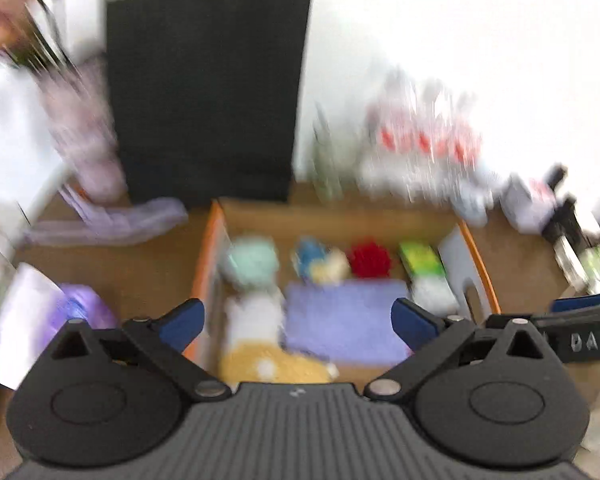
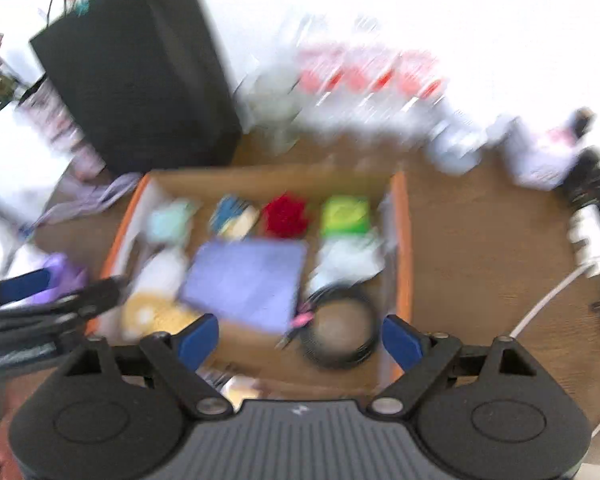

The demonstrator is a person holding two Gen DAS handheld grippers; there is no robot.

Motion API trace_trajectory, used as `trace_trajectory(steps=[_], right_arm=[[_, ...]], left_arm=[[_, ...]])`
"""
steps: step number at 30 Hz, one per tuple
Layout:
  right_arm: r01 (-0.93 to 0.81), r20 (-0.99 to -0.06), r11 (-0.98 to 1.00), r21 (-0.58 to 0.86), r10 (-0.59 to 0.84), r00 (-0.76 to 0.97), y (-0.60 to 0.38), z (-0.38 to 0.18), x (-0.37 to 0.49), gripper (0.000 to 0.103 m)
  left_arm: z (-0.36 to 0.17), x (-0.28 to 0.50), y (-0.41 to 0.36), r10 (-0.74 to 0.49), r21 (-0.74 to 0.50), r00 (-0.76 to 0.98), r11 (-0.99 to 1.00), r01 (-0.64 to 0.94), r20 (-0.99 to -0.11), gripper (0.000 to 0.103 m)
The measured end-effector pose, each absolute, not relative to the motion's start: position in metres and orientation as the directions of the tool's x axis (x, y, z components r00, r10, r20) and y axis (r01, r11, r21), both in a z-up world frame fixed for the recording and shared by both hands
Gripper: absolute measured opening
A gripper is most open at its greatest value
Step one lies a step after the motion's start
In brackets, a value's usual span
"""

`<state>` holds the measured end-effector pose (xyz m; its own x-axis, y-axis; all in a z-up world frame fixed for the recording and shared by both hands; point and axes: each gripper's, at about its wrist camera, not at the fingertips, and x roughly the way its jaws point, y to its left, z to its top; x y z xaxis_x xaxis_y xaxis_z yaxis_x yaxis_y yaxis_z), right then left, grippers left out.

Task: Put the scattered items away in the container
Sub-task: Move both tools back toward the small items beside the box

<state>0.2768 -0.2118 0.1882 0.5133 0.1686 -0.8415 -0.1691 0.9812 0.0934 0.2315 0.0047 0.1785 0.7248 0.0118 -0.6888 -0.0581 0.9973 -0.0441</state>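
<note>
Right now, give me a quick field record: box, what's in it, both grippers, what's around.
box: open cardboard box with orange edges, on a wooden table
back row: mint item, blue-and-cream item, red pompom, green pack
middle: purple cloth
front: coiled black cable, yellow item
left gripper: open, empty, above box
right gripper: open, empty, above box
behind box: black bag
image: motion-blurred, details uncertain
</note>
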Motion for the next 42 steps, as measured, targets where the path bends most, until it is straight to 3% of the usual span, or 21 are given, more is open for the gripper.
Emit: trace_trajectory(steps=[3, 5, 10, 19, 28, 33, 42], right_arm=[[-0.206, -0.672, 0.976, 0.076, 0.202, 0.712, -0.213, 0.179, 0.235, 0.089], [-0.193, -0.622, 0.979, 0.063, 0.19, 0.759, -0.213, 0.165, 0.217, 0.089], [-0.179, -0.552, 0.983, 0.036, 0.169, 0.817, -0.208, 0.145, 0.181, 0.089], [-0.189, -0.341, 0.982, -0.012, 0.174, 0.924, -0.209, 0.137, 0.072, 0.089], [-0.286, -0.313, 0.958, -0.002, 0.271, 0.91, -0.226, 0.093, -0.068, 0.092], [-0.303, -0.313, 0.953, -0.002, 0.287, 0.905, -0.234, 0.069, -0.134, 0.1], [-0.32, -0.381, 0.947, 0.032, 0.307, 0.872, -0.237, 0.052, -0.124, 0.1]], left_arm=[[0.162, 0.18, -0.002, 0.048, -0.023, 0.886, 0.998, -0.066, -0.461, 0.103], [0.15, 0.161, -0.009, 0.062, 0.017, 0.914, 0.998, -0.06, -0.4, 0.103], [0.137, 0.135, -0.011, 0.049, -0.013, 0.922, 0.998, -0.059, -0.385, 0.103], [0.123, 0.054, -0.005, 0.044, -0.012, 0.942, 0.999, -0.05, -0.333, 0.103], [0.084, -0.081, -0.017, -0.003, 0.044, 0.965, 0.999, 0.015, -0.261, 0.103], [0.06, -0.14, -0.021, -0.026, 0.021, 0.969, 0.999, 0.032, -0.246, 0.103], [0.046, -0.133, -0.016, -0.029, 0.013, 0.951, 0.999, 0.035, -0.308, 0.103]])
